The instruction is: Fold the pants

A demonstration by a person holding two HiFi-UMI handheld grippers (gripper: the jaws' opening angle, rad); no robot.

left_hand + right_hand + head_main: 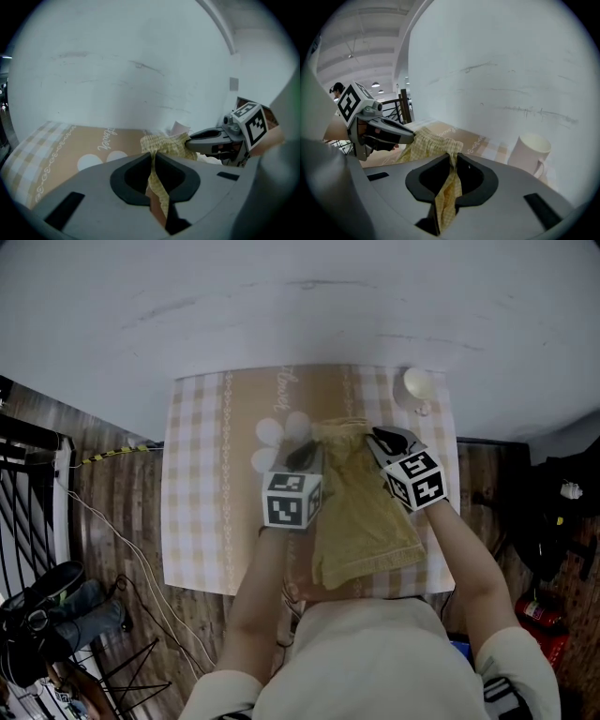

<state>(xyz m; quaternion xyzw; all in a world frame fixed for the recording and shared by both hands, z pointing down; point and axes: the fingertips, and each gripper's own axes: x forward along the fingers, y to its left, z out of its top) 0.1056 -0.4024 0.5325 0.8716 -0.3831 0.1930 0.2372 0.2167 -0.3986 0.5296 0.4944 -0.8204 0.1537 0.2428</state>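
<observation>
Yellow checked pants point(366, 512) lie on the table with their far edge raised off the cloth. My left gripper point(306, 452) is shut on the far left corner of the pants point(161, 143), the cloth pinched between its jaws. My right gripper point(386, 439) is shut on the far right corner of the pants point(433, 140), with fabric hanging down through its jaws. The near end of the pants rests at the table's front edge. Each gripper shows in the other's view, the right gripper point(190, 140) on the right and the left gripper point(411, 136) on the left.
The table wears a beige checked tablecloth point(202, 474) and stands against a white wall. A white mug point(418, 385) sits at the far right corner, close to my right gripper; the mug point(529, 150) also shows in the right gripper view. Wooden floor, cables and a black rack lie to the left.
</observation>
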